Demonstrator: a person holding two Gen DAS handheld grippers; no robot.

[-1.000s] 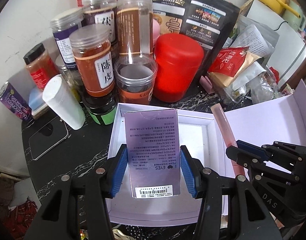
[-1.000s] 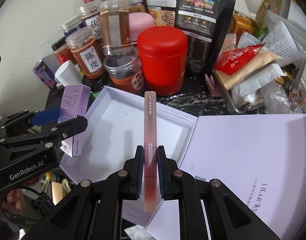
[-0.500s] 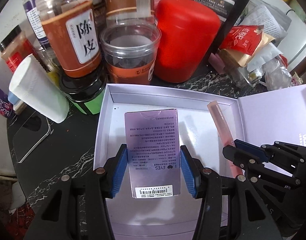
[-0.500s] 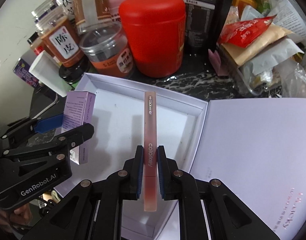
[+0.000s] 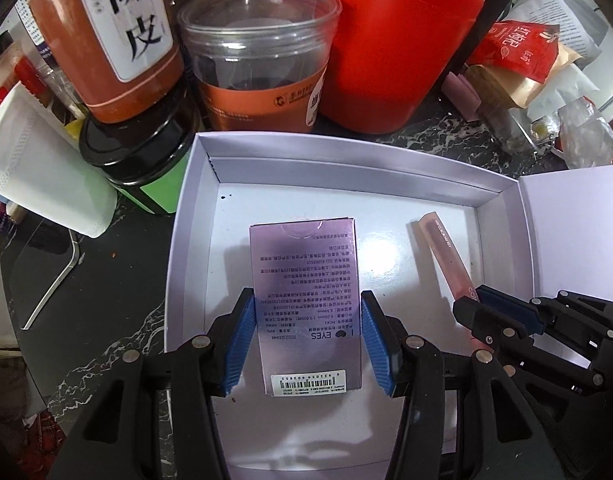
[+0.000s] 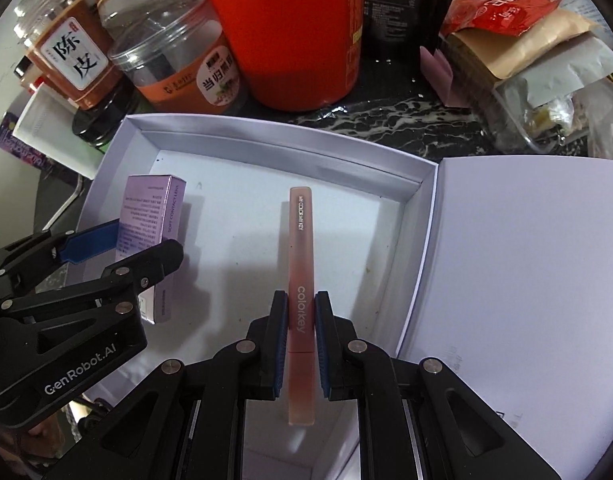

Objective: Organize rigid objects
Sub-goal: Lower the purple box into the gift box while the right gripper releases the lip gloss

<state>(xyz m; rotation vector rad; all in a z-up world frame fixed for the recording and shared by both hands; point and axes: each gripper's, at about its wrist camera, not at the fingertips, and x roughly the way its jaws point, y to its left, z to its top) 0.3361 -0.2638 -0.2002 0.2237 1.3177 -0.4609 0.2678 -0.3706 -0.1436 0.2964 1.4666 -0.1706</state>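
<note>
White box (image 5: 194,216) walls ring both loads: left gripper (image 5: 304,338) clamps carton (image 5: 306,280), right gripper (image 6: 300,318) clamps tube (image 6: 301,248).

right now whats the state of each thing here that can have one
white gift box: open, lid flap laid out flat beside it
purple contact lens box: held upright over the gift box
pink colorkey tube: capped, held over the gift box
left gripper: shut on the contact lens box
right gripper: shut on the tube
red canister: standing upright
</note>
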